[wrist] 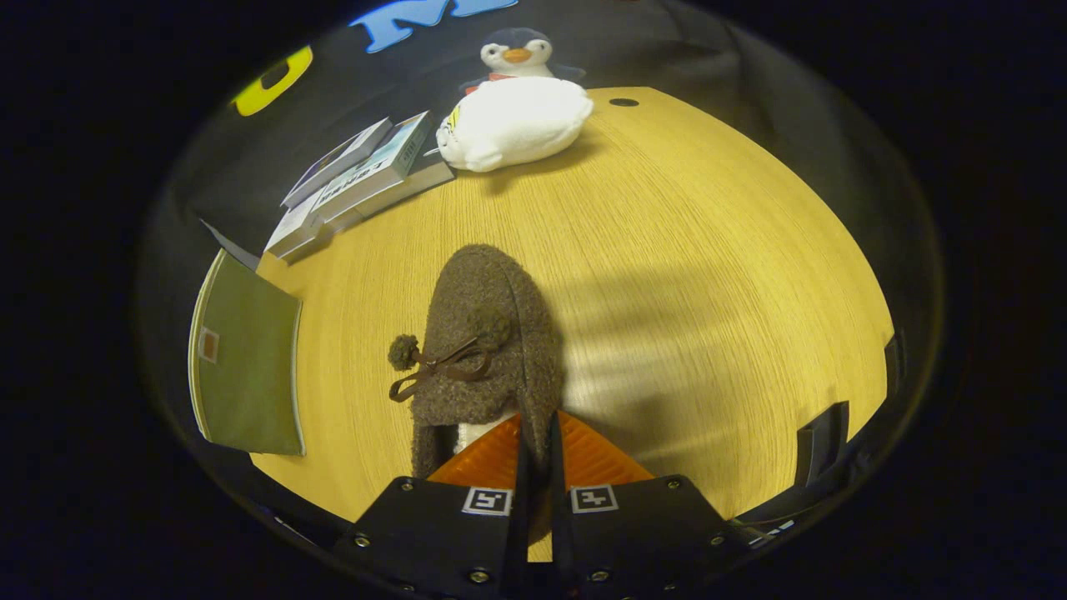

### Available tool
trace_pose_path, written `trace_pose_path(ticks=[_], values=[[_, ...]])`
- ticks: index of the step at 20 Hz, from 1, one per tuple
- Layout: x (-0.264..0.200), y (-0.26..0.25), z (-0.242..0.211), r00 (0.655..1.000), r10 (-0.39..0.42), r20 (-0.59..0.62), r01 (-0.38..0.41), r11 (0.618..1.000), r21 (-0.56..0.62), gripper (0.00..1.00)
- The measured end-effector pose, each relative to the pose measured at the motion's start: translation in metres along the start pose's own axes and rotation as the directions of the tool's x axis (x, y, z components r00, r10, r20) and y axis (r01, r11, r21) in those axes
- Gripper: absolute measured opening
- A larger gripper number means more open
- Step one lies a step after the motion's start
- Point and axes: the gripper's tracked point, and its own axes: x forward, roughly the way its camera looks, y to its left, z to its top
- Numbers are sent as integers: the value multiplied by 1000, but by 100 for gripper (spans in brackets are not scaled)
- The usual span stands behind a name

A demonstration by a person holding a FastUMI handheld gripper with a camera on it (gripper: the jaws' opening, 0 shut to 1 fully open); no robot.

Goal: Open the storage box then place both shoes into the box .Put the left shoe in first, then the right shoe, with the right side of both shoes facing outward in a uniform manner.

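Wooden table [667, 250] lies under the shoe [488, 333]; gripper [533, 450] fingers pinch its heel edge; lift it level, toe forward, toward the box.

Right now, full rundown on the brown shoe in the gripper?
The brown shoe is a fuzzy, boucle-looking slipper with a thin cord bow and two pompoms on top and a pale lining at its opening. Its toe points away from the gripper, toward the plush penguin. The fingers are closed on its near rim, one side of the collar pinched between them. Whether its sole rests on the wooden table can't be told.
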Motion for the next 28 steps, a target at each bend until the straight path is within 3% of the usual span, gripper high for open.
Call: trace_pose_path(ticks=[8,9,10,15,28], values=[[-21,28,12,996,75,44,-77,996,42,11],[-22,27,22,993,65,95,-72,994,77,12],[-25,33,21,993,77,94,-86,991,103,0],[-39,71,24,977,197,79,-209,957,201,0],[-97,203,53,928,336,160,-349,936,56,0]])
